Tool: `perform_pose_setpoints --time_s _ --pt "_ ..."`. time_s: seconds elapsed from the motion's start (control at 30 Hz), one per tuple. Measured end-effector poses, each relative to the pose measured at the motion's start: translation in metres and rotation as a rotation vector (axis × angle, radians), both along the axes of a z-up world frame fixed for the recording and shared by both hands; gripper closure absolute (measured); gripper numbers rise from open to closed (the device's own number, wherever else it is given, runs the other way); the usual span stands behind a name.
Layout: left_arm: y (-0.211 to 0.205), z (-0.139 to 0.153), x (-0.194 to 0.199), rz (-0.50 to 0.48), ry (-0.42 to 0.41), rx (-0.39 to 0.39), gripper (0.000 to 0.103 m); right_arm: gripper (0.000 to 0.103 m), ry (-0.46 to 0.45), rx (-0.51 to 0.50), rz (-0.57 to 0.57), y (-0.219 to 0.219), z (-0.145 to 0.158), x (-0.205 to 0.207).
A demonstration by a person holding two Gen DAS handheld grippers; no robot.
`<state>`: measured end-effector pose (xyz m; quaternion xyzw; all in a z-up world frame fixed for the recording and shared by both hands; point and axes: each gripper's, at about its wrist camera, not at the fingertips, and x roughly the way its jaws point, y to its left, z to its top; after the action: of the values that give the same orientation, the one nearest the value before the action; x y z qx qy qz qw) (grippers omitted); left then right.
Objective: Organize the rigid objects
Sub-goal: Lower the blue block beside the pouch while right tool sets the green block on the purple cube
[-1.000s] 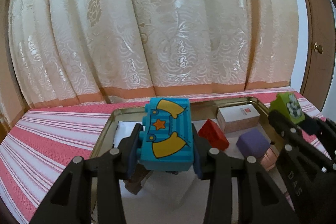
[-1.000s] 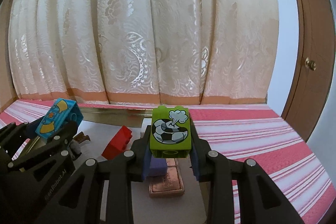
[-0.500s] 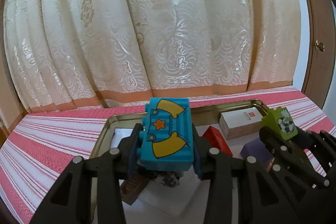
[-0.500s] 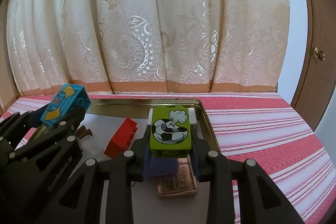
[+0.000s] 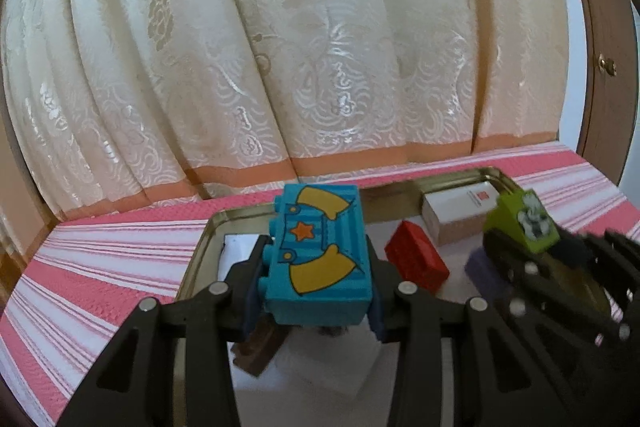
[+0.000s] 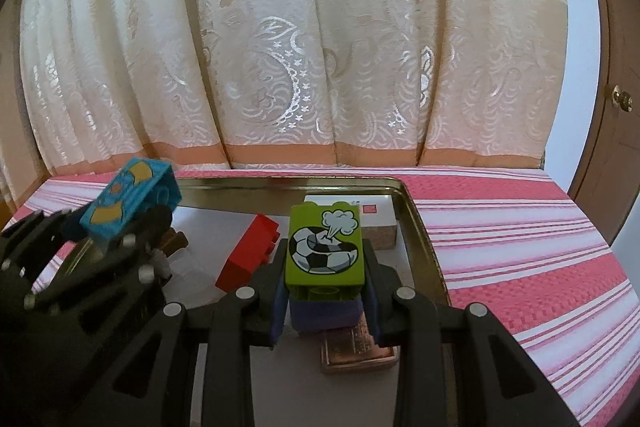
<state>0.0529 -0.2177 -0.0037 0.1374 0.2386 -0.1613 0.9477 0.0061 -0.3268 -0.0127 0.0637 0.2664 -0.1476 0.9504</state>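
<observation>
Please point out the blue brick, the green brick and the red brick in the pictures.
blue brick [image 5: 320, 259]: left wrist view, printed top face.
green brick [image 6: 325, 247]: right wrist view, football print.
red brick [image 5: 416, 261]: left wrist view, upper face.

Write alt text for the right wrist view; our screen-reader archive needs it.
The right claw grips a lime-green plastic brick with a football picture above a gold metal tray on a pink striped cloth. At left, the left claw holds a blue brick with yellow shapes.

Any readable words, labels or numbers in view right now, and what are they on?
None can be read.
White box: red square mark with small print, too blurred.
Copper plate: embossed marks, illegible.
Blue block: star picture only, no words.
Green block: football picture only.
</observation>
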Motion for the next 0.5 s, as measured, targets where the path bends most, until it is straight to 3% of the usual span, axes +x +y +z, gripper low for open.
perform_pose_setpoints --time_s 0.17,0.5 --pt "-0.0073 -0.0053 -0.0021 0.004 -0.053 0.056 0.062 0.069 0.016 0.039 -0.013 -0.0077 -0.0026 0.0014" --pt "-0.0089 -0.0075 0.0015 0.011 -0.07 0.068 0.062 0.069 0.022 0.034 0.007 -0.0041 -0.0041 0.0025"
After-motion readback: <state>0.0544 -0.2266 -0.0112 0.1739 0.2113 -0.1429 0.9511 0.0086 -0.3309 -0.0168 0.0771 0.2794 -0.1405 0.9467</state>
